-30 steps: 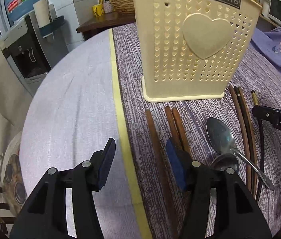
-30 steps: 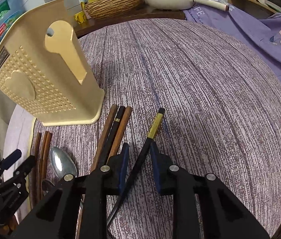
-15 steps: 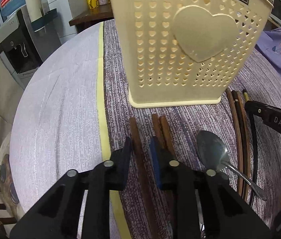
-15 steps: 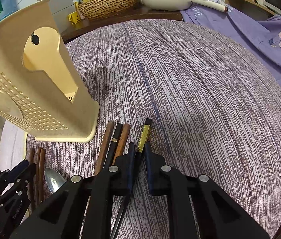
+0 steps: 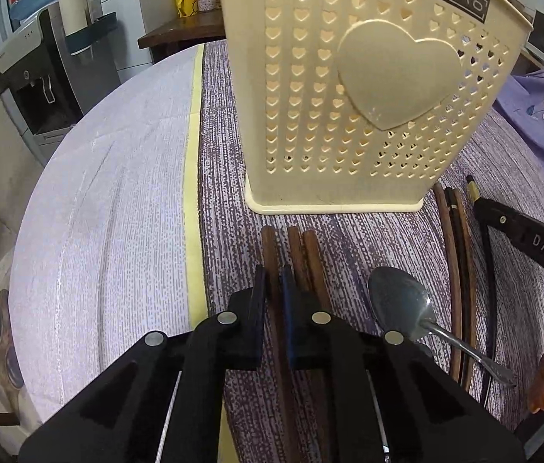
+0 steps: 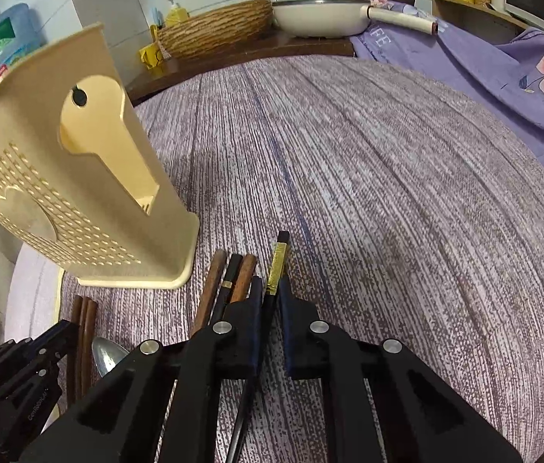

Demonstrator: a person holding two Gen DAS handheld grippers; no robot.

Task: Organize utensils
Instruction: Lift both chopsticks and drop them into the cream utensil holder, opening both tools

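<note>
Chopsticks all lie on the table just near of the cream holder (image 5: 368,115), which looks empty through its side slot, so I judge nothing sorted yet. My left tongs (image 5: 273,281) are clamped on the leftmost brown chopstick (image 5: 268,243), and my right tongs (image 6: 270,293) are pinched on the black gold-banded chopstick (image 6: 277,260). Two brown sticks (image 5: 304,254) touch my left grab, a spoon (image 5: 399,305) lies right of them, and three more sticks (image 6: 229,277) crowd my right tongs.
</note>
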